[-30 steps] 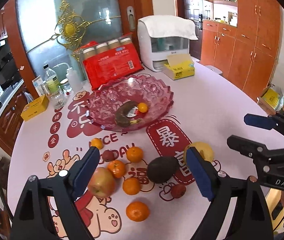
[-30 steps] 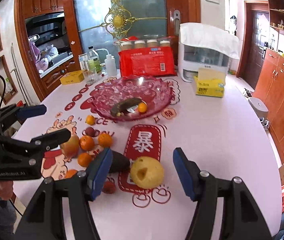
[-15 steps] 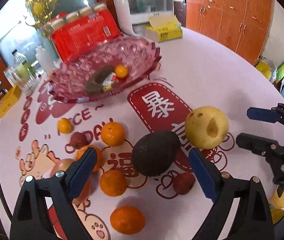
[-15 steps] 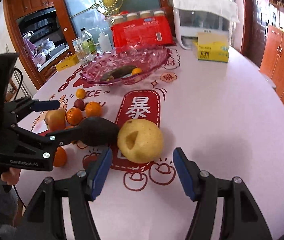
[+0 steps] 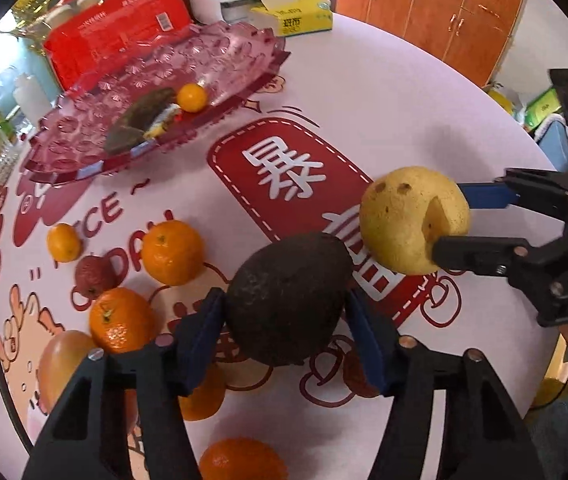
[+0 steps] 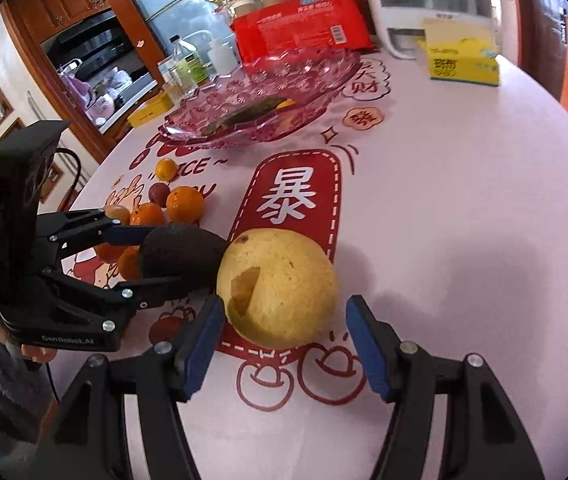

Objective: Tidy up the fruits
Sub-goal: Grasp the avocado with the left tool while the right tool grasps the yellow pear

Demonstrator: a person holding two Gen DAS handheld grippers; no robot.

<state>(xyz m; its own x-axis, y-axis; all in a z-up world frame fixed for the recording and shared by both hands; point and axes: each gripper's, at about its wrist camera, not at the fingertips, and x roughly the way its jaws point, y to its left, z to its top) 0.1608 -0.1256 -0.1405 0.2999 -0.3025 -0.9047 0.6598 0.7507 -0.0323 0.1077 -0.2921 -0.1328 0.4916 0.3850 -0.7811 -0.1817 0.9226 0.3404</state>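
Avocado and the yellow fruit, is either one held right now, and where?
Left gripper is closing on the avocado at its sides. Right gripper only straddles the yellow fruit.

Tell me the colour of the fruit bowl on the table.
Translucent pink fruit bowl, with an embossed pattern; clearest in the left wrist view.

Orange-brown wooden cabinets (image 5: 436, 8) line the wall; a frosted glass door (image 6: 188, 4) stands behind.

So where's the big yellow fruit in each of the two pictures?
Left wrist view: the yellow fruit sits at the right, between the right gripper's fingers.
Right wrist view: it sits low in the middle, between that gripper's blue pads.
Shared landmark: the dark avocado right beside it.
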